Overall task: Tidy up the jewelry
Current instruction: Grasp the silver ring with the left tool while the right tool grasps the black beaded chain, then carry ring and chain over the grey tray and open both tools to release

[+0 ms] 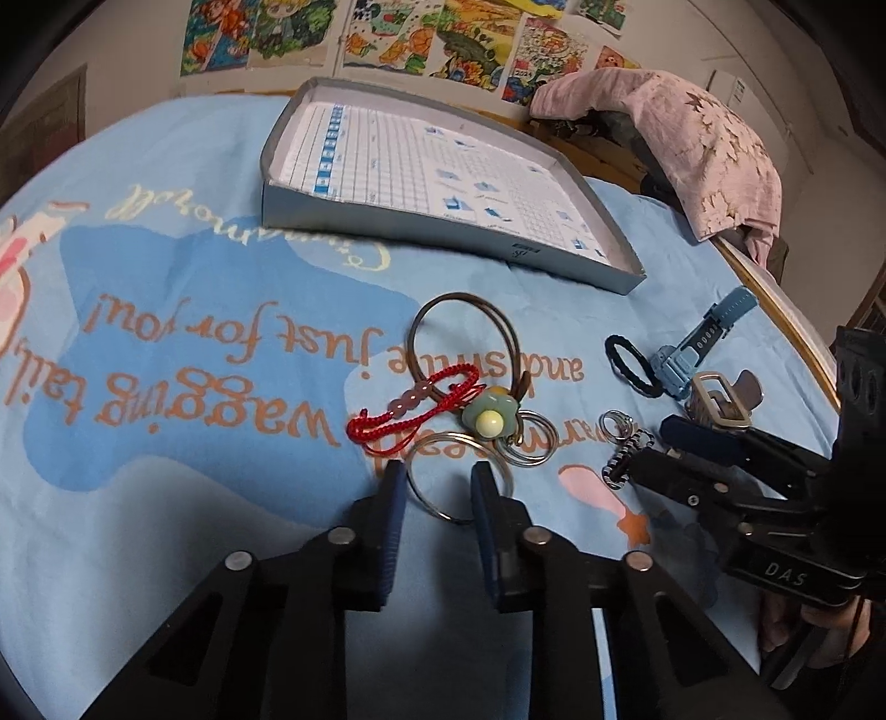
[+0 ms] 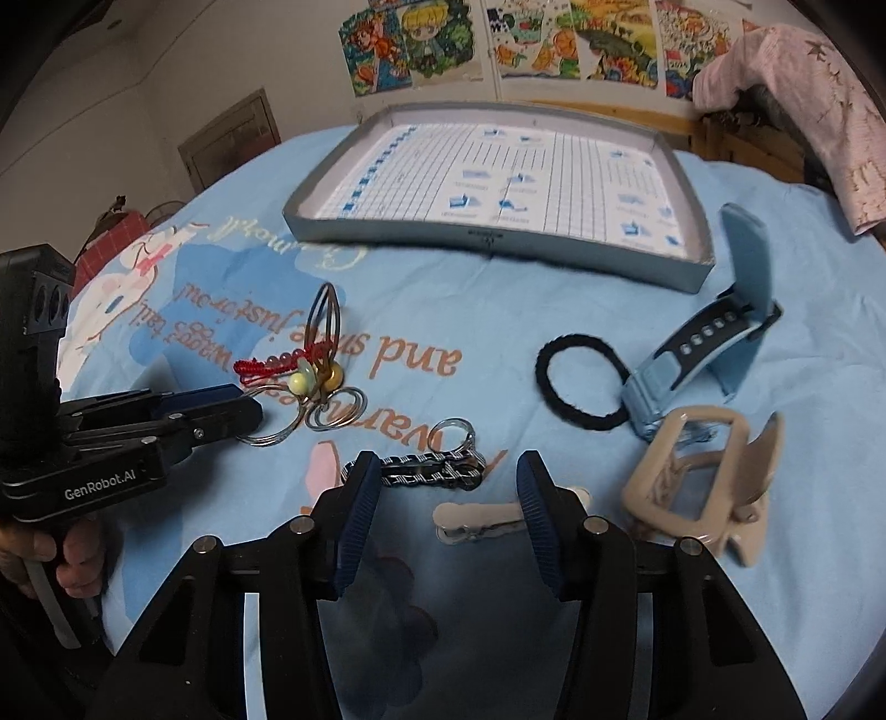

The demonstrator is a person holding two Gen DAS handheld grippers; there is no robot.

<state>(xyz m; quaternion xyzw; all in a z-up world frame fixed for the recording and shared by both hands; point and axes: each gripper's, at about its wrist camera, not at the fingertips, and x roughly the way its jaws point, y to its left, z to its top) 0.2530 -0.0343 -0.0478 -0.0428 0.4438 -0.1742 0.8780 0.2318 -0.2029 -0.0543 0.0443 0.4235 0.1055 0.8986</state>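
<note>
My left gripper point(image 1: 434, 487) is released around a steel ring point(image 1: 443, 476) that is tangled with the red bracelet point(image 1: 410, 412), so it may drag all; right gripper point(image 2: 448, 487) released; tray point(image 2: 487, 243) waits at the bedsheet's far edge.

Colourful cartoon posters point(image 2: 498, 44) line the pale wall point(image 2: 138, 83) behind a wooden headboard point(image 2: 609, 113).

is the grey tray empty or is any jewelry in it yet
Empty: the tray shows only its printed paper lining; all the jewelry lies on the blue cloth.
</note>
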